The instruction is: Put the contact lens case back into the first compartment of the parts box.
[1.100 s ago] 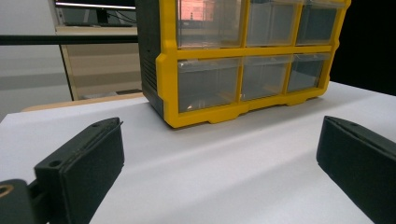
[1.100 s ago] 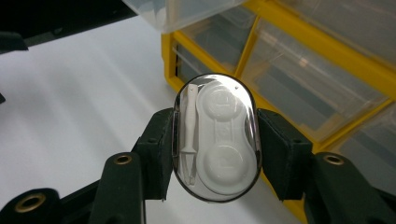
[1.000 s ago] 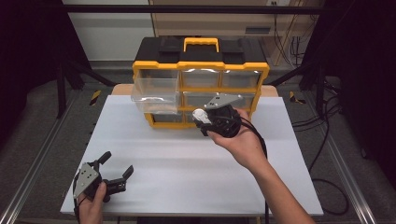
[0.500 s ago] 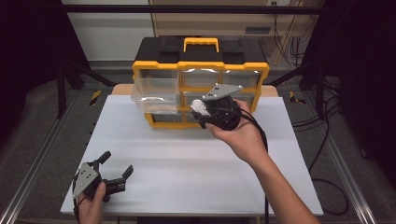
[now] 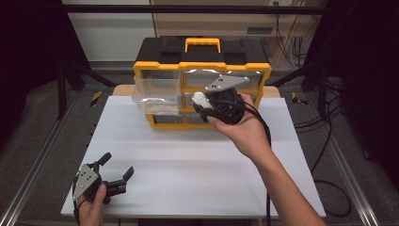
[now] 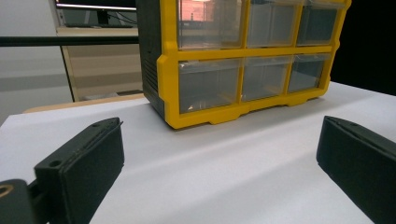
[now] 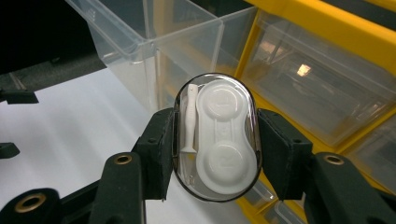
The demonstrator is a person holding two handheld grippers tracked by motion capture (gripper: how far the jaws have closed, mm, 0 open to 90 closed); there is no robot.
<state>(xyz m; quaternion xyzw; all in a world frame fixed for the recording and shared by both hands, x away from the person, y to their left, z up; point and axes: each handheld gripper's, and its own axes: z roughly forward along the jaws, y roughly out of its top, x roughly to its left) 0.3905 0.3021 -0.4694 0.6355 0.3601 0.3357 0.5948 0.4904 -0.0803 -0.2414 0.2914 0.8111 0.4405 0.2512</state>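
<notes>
My right gripper [image 7: 215,140] raised, level, clamped on an oval clear case [image 7: 217,135], open clear drawer [image 7: 154,42] just ahead, left gripper [image 5: 115,172] spread, resting low.

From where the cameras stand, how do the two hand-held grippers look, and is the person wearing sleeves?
Both the left gripper and the right gripper are black with two blocky jaws, brass-coloured rivets at the joints and a grey three-cornered plate on top. A black cable trails from the right one. The forearms are bare, without sleeves.

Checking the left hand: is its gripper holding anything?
No, the left gripper stands open with bare white table between its jaws.
</notes>
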